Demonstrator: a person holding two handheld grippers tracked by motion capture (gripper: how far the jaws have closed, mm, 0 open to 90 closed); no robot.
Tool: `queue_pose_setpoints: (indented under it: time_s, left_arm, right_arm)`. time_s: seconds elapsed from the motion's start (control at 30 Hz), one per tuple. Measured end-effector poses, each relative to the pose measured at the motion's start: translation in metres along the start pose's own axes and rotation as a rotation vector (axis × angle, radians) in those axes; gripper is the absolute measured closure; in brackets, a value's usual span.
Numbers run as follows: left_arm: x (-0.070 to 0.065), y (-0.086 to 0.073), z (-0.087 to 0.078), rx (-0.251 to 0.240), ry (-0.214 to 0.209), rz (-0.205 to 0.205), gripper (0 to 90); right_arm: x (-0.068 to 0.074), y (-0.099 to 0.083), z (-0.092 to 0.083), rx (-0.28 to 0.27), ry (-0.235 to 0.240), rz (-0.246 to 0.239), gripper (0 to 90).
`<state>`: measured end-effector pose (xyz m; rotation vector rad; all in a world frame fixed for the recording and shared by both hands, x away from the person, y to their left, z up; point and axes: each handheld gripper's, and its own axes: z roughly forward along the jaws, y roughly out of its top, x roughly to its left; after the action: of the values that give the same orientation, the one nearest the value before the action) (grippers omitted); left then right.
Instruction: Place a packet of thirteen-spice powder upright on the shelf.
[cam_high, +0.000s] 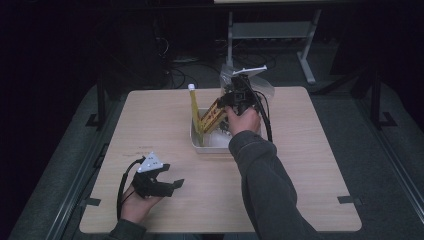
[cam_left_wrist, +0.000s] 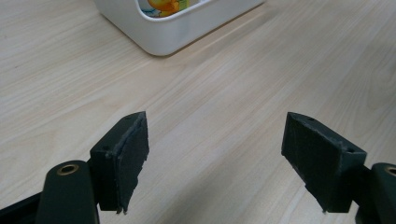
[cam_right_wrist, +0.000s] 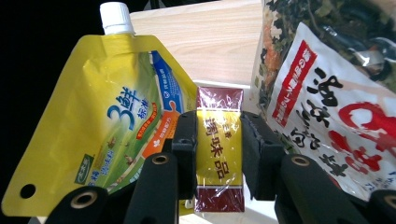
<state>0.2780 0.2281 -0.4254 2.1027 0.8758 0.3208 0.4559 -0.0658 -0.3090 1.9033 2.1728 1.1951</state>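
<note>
Slim yellow-and-maroon wrapped packet (cam_right_wrist: 219, 154), upright, pinched at both sides, tilted above white bin (cam_high: 212, 145) mid-tabletop.

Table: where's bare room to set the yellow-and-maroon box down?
Free: the table right of the white bin, and the front strip between bin and left gripper. Crowded: the bin, where the yellow pouch, clear bag and right gripper clamping the box sit together.

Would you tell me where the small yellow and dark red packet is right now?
The small packet sits clamped in the right gripper, over the white bin mid-table, between the yellow spouted pouch and the clear bag of dried greens.
</note>
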Motion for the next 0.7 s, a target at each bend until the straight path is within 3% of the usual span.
queue_pose_setpoints:
  time_s: [0.7]
  left_arm:
    - [-0.0002, -0.0002, -0.0012, -0.003, 0.001, -0.001, 22.5]
  right_arm:
    - [-0.0002, -0.0085, 0.0077, -0.012, -0.029, 0.004, 67.2]
